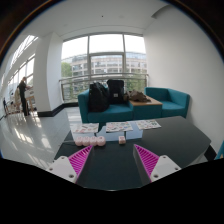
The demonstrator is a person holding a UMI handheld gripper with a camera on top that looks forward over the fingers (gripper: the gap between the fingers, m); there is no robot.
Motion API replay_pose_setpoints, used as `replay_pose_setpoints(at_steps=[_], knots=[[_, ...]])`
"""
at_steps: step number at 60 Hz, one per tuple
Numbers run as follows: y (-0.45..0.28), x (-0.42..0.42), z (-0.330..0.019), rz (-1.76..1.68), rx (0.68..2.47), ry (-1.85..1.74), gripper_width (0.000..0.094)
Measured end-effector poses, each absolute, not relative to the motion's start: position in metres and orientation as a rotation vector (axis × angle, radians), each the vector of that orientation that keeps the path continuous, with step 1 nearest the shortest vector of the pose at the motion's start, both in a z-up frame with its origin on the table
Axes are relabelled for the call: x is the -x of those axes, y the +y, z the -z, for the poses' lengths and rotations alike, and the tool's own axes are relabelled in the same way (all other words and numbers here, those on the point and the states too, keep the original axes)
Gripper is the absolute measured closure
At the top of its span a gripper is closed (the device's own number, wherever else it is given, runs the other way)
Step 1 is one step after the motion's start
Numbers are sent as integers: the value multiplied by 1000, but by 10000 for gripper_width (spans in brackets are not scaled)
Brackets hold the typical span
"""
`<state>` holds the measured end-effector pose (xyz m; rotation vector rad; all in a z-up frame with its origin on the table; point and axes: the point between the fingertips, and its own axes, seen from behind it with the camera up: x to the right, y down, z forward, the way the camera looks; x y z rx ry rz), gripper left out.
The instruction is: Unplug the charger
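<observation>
My gripper (113, 152) is open and holds nothing. Its two magenta pads (82, 159) stand wide apart over a dark table (112, 165). Just beyond the fingertips, a row of small pale pinkish objects (90, 141) lies on the table ahead of the left finger. A single small pale block (122, 139) lies a little to their right. I cannot tell which of them is the charger, and I see no cable or socket. Nothing stands between the fingers.
Several sheets of paper (118, 126) lie along the table's far edge. Beyond is a teal sofa (165, 100) with black bags (99, 97) and a wooden tray (141, 99), in front of large windows. A person (22, 96) stands far off to the left.
</observation>
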<state>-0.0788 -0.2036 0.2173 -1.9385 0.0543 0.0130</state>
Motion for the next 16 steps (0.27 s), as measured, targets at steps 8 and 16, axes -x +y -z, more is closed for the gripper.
replay_pose_setpoints(at_steps=[8, 16], knots=[[-208, 77, -212, -3, 1939, 46, 150], [-206, 77, -214, 5, 1934, 34, 150]])
